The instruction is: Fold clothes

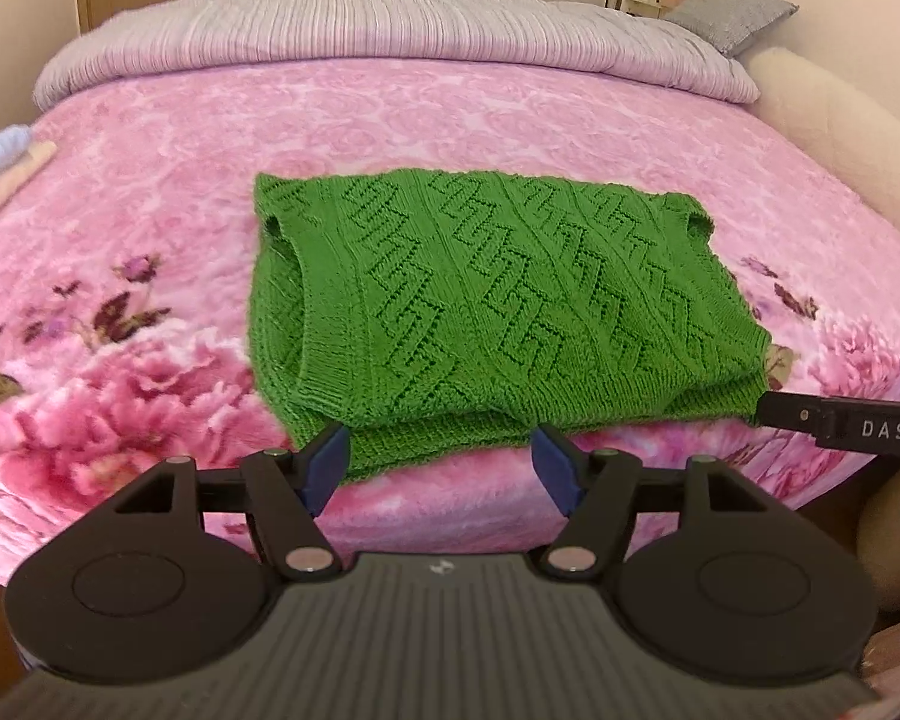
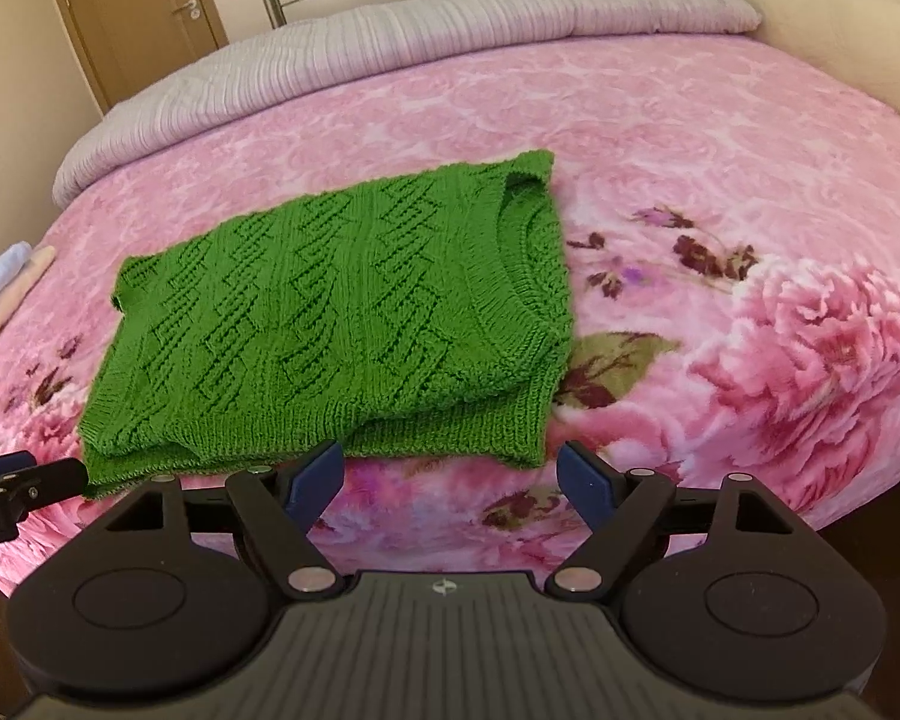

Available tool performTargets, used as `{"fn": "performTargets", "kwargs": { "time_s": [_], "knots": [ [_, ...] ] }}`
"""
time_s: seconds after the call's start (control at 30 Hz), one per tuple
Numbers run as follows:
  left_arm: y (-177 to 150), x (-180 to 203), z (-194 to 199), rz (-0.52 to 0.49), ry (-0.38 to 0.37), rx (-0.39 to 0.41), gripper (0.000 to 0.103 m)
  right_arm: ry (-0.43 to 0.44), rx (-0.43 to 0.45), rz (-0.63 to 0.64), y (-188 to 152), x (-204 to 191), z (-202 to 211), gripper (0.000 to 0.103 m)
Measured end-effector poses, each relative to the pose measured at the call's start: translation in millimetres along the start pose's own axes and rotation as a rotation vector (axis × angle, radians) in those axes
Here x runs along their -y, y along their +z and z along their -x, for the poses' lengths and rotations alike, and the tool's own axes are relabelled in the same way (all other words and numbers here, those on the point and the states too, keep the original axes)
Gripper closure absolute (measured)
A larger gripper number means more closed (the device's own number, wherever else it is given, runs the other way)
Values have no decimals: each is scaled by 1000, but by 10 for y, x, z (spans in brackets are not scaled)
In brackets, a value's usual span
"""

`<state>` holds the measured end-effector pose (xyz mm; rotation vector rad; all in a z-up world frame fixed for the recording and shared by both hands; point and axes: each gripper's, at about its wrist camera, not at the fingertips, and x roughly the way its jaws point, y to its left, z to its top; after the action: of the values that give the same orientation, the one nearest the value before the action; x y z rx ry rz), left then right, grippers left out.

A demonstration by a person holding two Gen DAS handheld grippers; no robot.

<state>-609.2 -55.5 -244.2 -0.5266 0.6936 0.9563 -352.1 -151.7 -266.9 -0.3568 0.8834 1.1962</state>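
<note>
Pale folded cloths (image 1: 0, 159) cut off at left edge, right gripper (image 1: 843, 427) mostly out of frame

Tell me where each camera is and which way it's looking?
Left wrist view: sits on the left gripper, looking down along its open fingers at the green sweater on the pink blanket; the right gripper's finger pokes in at the right edge.
Right wrist view: sits on the right gripper, open, looking down at the sweater's collar side; the left gripper's tip shows at the left edge.
Both share the sweater, blanket and grey quilt.
</note>
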Motion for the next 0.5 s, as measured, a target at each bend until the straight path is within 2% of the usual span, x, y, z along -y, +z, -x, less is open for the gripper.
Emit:
{"fn": "performTargets", "kwargs": {
  "time_s": [0.13,0.27,0.5],
  "knots": [
    [31,-132,-106,62,-59,7,27,20,5,-12,45,79,-87,19],
    [140,-223,-254,90,-104,6,11,76,28,-105,127,294,-191,15],
    [300,-322,-463,137,-102,59,2,168,17,-320,276,681,-507,15]
  ]
}}
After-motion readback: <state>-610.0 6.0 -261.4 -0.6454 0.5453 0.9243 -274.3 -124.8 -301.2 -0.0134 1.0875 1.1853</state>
